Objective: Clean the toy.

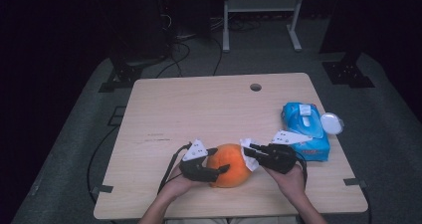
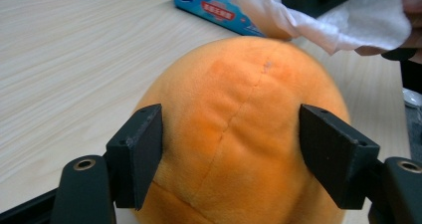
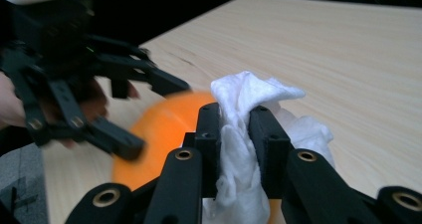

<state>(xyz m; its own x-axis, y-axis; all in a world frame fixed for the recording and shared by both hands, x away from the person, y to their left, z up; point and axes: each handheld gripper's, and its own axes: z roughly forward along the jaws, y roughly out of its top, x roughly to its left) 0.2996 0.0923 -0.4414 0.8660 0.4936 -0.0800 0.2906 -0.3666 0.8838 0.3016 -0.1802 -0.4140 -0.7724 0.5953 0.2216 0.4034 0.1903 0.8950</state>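
Item: plush orange (image 1: 230,165), at the near edge of the table (image 1: 209,104), between your two hands. Round, fuzzy fabric with a stitched seam down the middle, likely light and soft; expect it to dent under pressure and spring back, and to roll if nudged from one side. Not fragile, and the pile should grip well rather than slip. Your left gripper (image 1: 213,171) straddles it, one jaw on each flank in the left gripper view, jaws part open and set against the fabric; hold it there at the widest part, squeezing only enough to stop it turning. Item: white wipe (image 3: 239,134), thin, limp, crumpled. Your right gripper (image 1: 249,152) has its jaws nearly closed, pinching the wipe tightly with loose folds spilling above and below the pads; it sits at the orange's upper right side, touching or just off it, which cannot be told. Keep the pinch mid-wad so a soft tuft leads. Item: blue wipe pack (image 1: 304,129), lid open, right of the orange, apart from it.
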